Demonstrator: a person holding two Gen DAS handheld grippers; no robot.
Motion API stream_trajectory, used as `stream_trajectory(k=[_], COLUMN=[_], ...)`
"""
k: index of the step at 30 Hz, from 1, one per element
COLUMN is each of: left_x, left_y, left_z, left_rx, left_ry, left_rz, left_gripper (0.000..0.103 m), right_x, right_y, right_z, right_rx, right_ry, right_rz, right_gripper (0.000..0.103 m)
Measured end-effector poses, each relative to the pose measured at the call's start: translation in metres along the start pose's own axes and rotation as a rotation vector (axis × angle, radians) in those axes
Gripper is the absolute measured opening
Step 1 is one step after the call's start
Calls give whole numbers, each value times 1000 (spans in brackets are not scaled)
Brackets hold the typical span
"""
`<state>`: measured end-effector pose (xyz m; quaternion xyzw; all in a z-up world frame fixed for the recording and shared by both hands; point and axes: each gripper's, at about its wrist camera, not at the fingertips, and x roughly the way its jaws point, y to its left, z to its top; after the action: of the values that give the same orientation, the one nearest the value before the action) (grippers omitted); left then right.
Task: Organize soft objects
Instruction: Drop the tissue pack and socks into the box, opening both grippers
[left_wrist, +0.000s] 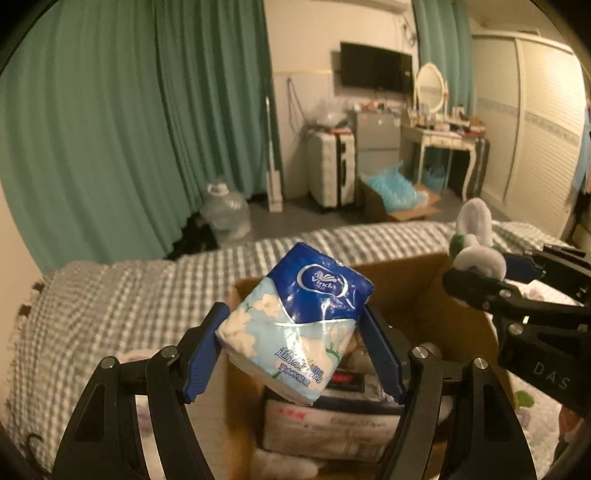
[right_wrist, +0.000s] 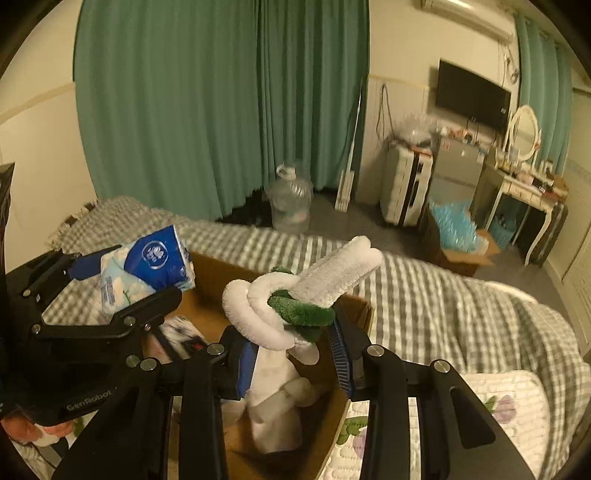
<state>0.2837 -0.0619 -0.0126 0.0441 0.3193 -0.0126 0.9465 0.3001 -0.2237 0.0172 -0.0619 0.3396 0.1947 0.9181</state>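
My left gripper (left_wrist: 295, 339) is shut on a blue and white Vinda tissue pack (left_wrist: 299, 317) and holds it above an open cardboard box (left_wrist: 413, 280) on the bed. The pack also shows in the right wrist view (right_wrist: 147, 269). My right gripper (right_wrist: 293, 354) is shut on a white and green plush toy (right_wrist: 291, 295), held over the same box (right_wrist: 210, 269). In the left wrist view the toy (left_wrist: 474, 240) and right gripper (left_wrist: 491, 284) are at the right, over the box's far corner. The box holds a large white tissue package (left_wrist: 325, 424).
The box sits on a bed with a grey checked cover (left_wrist: 122, 295). A floral quilted pillow (right_wrist: 506, 410) lies to the right of the box. Beyond the bed are green curtains (left_wrist: 129, 122), a water jug (left_wrist: 225, 210), a suitcase (left_wrist: 332, 170) and a dressing table (left_wrist: 443, 144).
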Motion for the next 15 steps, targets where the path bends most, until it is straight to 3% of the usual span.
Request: stream_trajectory(k=[6, 7, 9, 10, 11, 15], left_x=[23, 22, 19, 16, 13, -4], left_y=[-8, -8, -9, -8, -8, -7], left_z=[-11, -9, -8, -7, -5, 6], left_rx=[-5, -13, -26, -36, -41, -42], left_ry=[43, 45, 48, 47, 40, 32], left_rz=[15, 20, 14, 13, 19, 53], left_gripper=[73, 73, 75, 78, 78, 78], right_x=[37, 40, 42, 42, 39, 16], right_y=[-18, -19, -24, -26, -28, -31], right_z=[-14, -15, -16, -16, -16, -10], right_rx=[15, 19, 35, 40, 46, 74], right_ry=[55, 61, 62, 57, 46, 6], right_rz=[32, 41, 59, 62, 58, 51], right_gripper=[35, 39, 56, 71, 76, 78])
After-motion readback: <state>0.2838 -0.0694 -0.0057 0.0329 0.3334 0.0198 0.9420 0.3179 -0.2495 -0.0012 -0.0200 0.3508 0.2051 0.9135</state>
